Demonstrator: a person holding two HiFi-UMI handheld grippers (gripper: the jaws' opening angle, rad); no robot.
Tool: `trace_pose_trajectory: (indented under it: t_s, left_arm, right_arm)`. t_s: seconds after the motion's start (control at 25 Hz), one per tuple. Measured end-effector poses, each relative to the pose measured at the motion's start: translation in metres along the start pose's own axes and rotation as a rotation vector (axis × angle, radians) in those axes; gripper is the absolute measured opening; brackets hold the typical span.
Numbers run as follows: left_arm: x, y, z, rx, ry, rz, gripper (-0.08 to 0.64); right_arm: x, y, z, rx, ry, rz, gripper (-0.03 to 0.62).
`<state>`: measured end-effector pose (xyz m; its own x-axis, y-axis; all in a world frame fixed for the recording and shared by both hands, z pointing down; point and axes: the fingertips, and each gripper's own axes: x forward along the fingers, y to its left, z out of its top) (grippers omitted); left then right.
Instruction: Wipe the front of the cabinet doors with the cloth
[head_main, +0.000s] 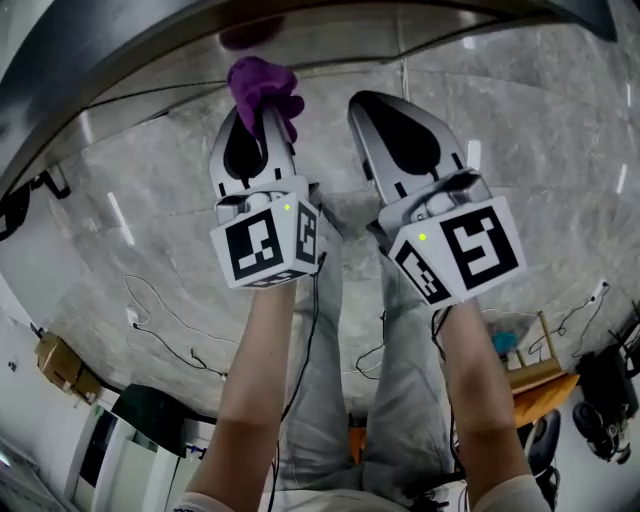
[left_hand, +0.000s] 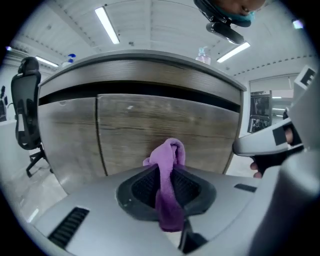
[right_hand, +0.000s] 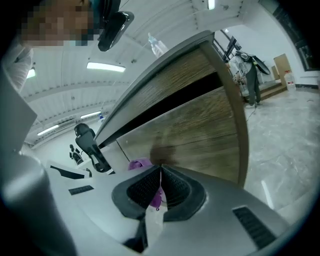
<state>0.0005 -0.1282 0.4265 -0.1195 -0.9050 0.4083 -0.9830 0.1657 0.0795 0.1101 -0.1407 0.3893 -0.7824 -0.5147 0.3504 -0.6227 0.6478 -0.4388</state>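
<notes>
The left tongs gripped the purple cloth near the cabinet door; the right tongs were clenched together, empty.

Left hand-held gripper tight on cloth, right one closed

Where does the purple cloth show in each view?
Head view: purple cloth top centre, at the left gripper's tip.
Left gripper view: low centre, clamped between the jaws.
Right gripper view: a small bit left of its shut jaws.
Shared landmark: the wooden cabinet door behind it, in both gripper views.
</notes>
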Motion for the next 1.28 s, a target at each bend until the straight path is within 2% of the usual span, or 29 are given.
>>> trace_pose_trajectory:
  t_s: [0.16,0.32,0.44,0.56,0.88,1.28]
  left_arm:
    - [-0.002,0.068,-0.007,-0.005,0.014,0.096,0.057]
    - [-0.009,0.117,-0.026,0.001,0.044,0.166,0.057]
    - [-0.009,0.14,-0.045,0.006,0.075,0.199,0.057]
    - [0.005,0.146,-0.062,0.013,0.099,0.191,0.057]
    - [0.042,0.116,-0.08,0.04,0.145,0.101,0.057]
    - [0.067,0.009,-0.085,0.071,0.163,0.009,0.057]
  right_arm:
    - [0.036,0.034,-0.009,-0.022,0.04,0.058,0.029]
    - [0.058,0.061,-0.022,-0.028,0.063,0.091,0.029]
    - [0.073,0.074,-0.034,-0.032,0.086,0.119,0.029]
    - [0.083,0.076,-0.044,-0.035,0.099,0.133,0.029]
    - [0.089,0.055,-0.049,-0.025,0.098,0.104,0.029]
    - [0.02,-0.032,-0.043,0.015,0.07,0.005,0.029]
